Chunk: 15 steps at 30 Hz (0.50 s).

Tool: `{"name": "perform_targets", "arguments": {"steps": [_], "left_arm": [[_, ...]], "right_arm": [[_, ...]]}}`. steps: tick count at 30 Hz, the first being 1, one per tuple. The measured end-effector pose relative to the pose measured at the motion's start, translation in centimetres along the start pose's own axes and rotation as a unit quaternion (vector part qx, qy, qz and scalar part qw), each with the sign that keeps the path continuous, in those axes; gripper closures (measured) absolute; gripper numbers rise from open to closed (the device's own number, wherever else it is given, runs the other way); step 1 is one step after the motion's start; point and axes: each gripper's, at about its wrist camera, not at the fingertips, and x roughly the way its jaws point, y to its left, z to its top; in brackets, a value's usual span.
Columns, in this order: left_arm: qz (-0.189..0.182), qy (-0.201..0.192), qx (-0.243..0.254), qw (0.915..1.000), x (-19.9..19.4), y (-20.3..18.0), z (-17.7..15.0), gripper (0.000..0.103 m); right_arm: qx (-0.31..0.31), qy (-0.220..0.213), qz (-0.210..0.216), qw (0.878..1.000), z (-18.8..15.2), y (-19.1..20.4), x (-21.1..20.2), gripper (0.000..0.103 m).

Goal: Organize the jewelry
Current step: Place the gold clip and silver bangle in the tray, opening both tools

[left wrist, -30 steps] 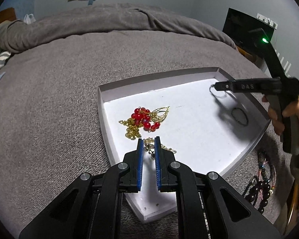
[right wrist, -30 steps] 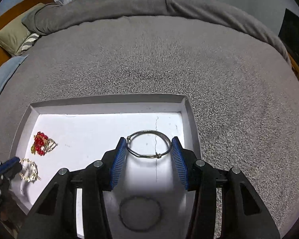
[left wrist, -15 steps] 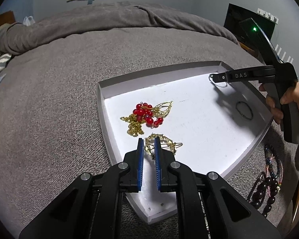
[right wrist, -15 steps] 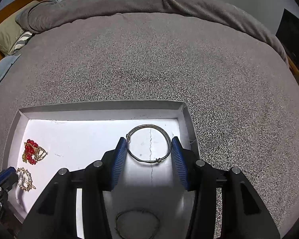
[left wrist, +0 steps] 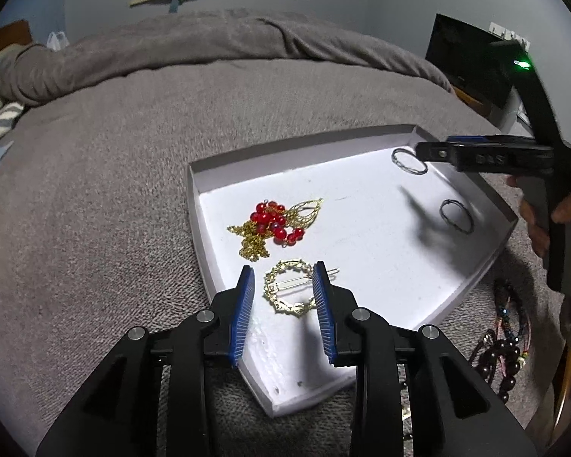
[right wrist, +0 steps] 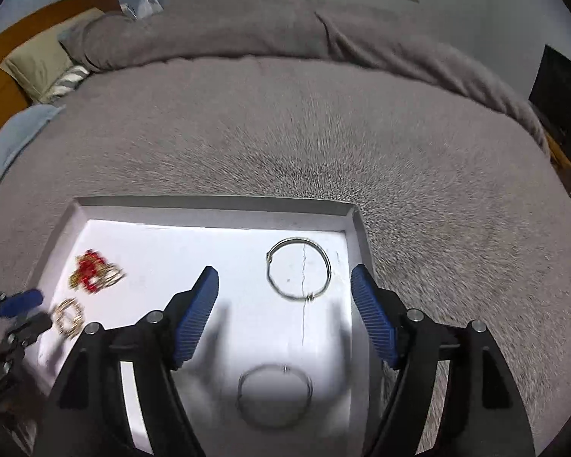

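A white tray (left wrist: 194, 198) lies on a grey bed. My left gripper (left wrist: 283, 278) hangs low over its near corner, jaws opening, and a gold wreath hair clip (left wrist: 289, 289) lies flat on the tray floor between them, unclamped. Beyond the clip sits a tangle of red beads and gold chain (left wrist: 274, 221). My right gripper (right wrist: 283, 278) is at the tray's far right corner, jaws opening wide. A silver bangle (right wrist: 327, 270) lies loose on the tray just ahead of its pads. A dark bangle (right wrist: 240, 392) rests under that gripper.
Several dark beaded bracelets (left wrist: 506, 342) lie on the grey blanket (left wrist: 114, 190) beside the tray's right edge. A person's hand (left wrist: 540, 224) holds the right gripper's handle. Pillows (right wrist: 38, 64) and a wooden headboard are at the far left, and a shelf is on the back wall.
Both grippers have opened. The left one let go of the gold clip, which now lies flat on the tray. The right one let go of the silver bangle and drew back and up.
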Motion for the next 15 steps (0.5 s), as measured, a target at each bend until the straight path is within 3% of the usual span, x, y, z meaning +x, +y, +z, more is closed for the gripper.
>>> {"name": "perform_targets", "arguments": {"steps": [2, 4, 6, 9, 15], "left_arm": [[0.003, -0.006, 0.002, 1.0, -0.6, -0.1, -0.1, 0.064], [0.005, -0.016, 0.002, 0.9999, -1.4, -0.3, -0.4, 0.054], [0.008, -0.027, -0.001, 0.9996, -2.2, -0.4, -0.7, 0.038], [0.016, -0.039, -0.006, 0.9991, -3.4, -0.6, -1.1, 0.026], [0.024, -0.044, -0.016, 0.9986, -5.0, -0.7, -2.0, 0.015]], "right_arm": [[0.009, -0.013, 0.01, 1.0, -0.9, -0.3, -1.7, 0.024], [0.02, -0.03, 0.018, 0.999, -2.1, -0.7, -3.8, 0.02], [0.023, -0.044, 0.017, 0.999, -3.3, -0.8, -5.4, 0.018], [0.026, -0.057, 0.021, 0.998, -4.6, -1.0, -7.1, 0.013], [0.04, -0.073, 0.027, 0.996, -7.5, -1.7, -10.1, 0.008]]}}
